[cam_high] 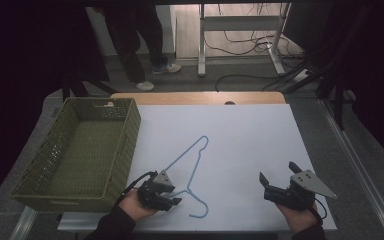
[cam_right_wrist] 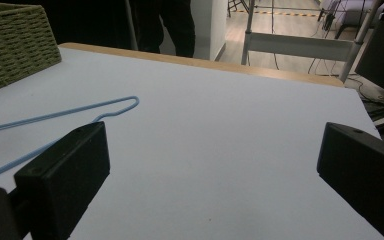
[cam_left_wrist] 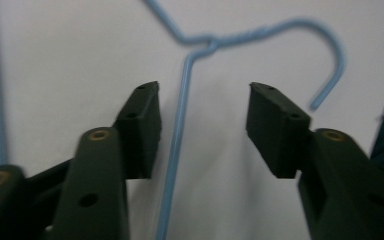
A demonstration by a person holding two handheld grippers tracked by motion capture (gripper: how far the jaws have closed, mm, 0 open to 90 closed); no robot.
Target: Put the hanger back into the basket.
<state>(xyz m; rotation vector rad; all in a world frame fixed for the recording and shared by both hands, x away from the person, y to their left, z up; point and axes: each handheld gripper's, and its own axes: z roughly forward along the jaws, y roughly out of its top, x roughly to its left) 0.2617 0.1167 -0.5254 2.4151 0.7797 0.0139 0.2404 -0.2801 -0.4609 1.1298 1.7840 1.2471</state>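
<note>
Overhead, white table (cam_high: 240, 135), green basket (cam_high: 80, 150), blue hanger (cam_high: 190, 170), cabled floor (cam_high: 240, 75)

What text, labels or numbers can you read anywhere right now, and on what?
None can be read.
Pale tag on the far rim of the green woven basket: too small to tell whether it carries text.
Blue wire hanger, white table sheet, left gripper and right gripper: no markings visible.
Yellow-black striped floor tape: a pattern, no words.

Left claw (cam_left_wrist: 202, 100) spread wide, blue wire hanger (cam_left_wrist: 180, 125) shaft between its jaws, hook curving beyond, white table (cam_left_wrist: 80, 50)
</note>
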